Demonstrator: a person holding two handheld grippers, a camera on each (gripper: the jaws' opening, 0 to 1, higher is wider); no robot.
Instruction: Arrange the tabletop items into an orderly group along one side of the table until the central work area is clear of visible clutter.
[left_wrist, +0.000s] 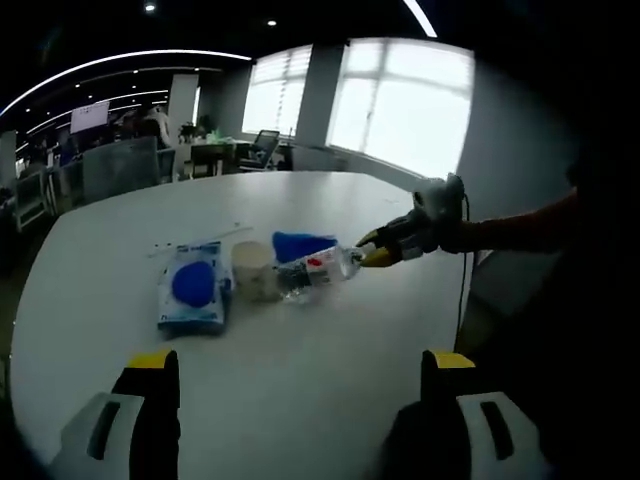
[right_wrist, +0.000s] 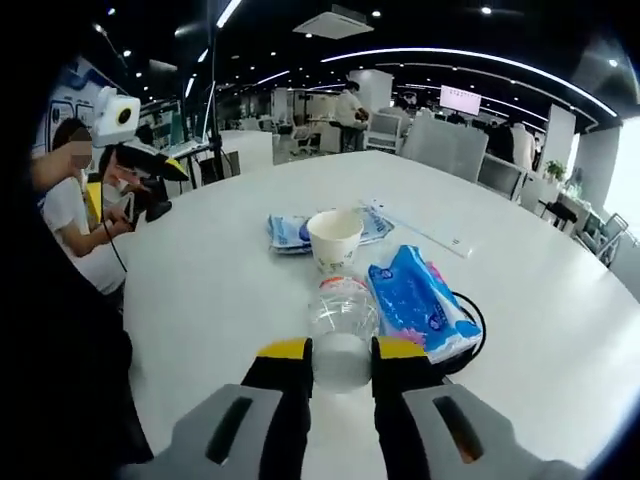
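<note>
Left gripper view: the left gripper (left_wrist: 300, 375) hangs above the near edge of the round white table (left_wrist: 330, 400), its two yellow-tipped jaws spread wide with nothing between them. Mid-table sits a small cluster: a blue-and-white tissue pack (left_wrist: 194, 288) lying flat, a paper cup (left_wrist: 254, 268) upright just beside it, and a clear plastic bottle (left_wrist: 318, 271) lying on its side, touching or nearly touching the cup. A blue packet (left_wrist: 300, 244) lies just behind the bottle. A few thin sticks (left_wrist: 200, 240) lie on the table behind the tissue pack. The right gripper (left_wrist: 372, 250) reaches in from the right side of this view, jaws closed around the bottle's end. Right gripper view: the right gripper (right_wrist: 342, 352) has its jaws drawn narrow onto the end of the bottle (right_wrist: 343, 325), which lies on the table pointing toward the cup (right_wrist: 335, 238). A blue wet-wipe pack (right_wrist: 418, 302) lies just right of the bottle, resting over a black ring (right_wrist: 474, 335), partly hidden. Behind the cup lies the tissue pack (right_wrist: 290, 232), flat. The cluster sits near the middle of the table (right_wrist: 200, 300). The left gripper (right_wrist: 150, 163) is visible at far left, held by a seated person (right_wrist: 70, 215).
</note>
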